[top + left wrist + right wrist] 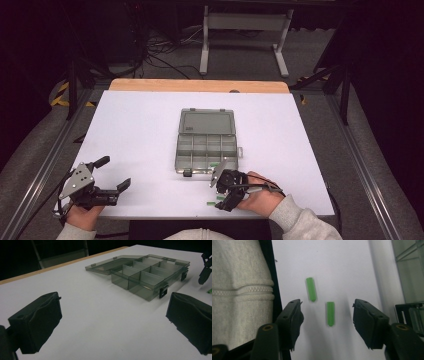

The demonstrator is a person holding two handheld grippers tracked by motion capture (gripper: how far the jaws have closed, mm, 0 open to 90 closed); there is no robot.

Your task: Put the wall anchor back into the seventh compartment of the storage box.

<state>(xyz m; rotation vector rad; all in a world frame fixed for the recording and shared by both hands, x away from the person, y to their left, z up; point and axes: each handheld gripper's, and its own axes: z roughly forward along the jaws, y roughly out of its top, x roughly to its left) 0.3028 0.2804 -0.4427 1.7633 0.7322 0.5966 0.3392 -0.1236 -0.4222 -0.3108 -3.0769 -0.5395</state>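
My right tool points down at the bench with its jaws parted and nothing gripped; one green ribbed plug lies flat between them, closer to the jaw on the compartment-box side, touching neither pad as far as I can judge. A second green plug lies just beyond the other jaw's tip, slightly askew. The risk I see is that pad catching the second plug as it comes in and knocking it towards the bench edge by my sleeve. The plug between the jaws is off-centre too, so one pad may reach it first and roll or spin it out instead of pinching it; the picture is a bit blurred, so I may be misjudging that. The open compartment box sits just ahead of this tool, latch side near, and a careless lift could clip its wall. My left tool rests released, well off to the side.
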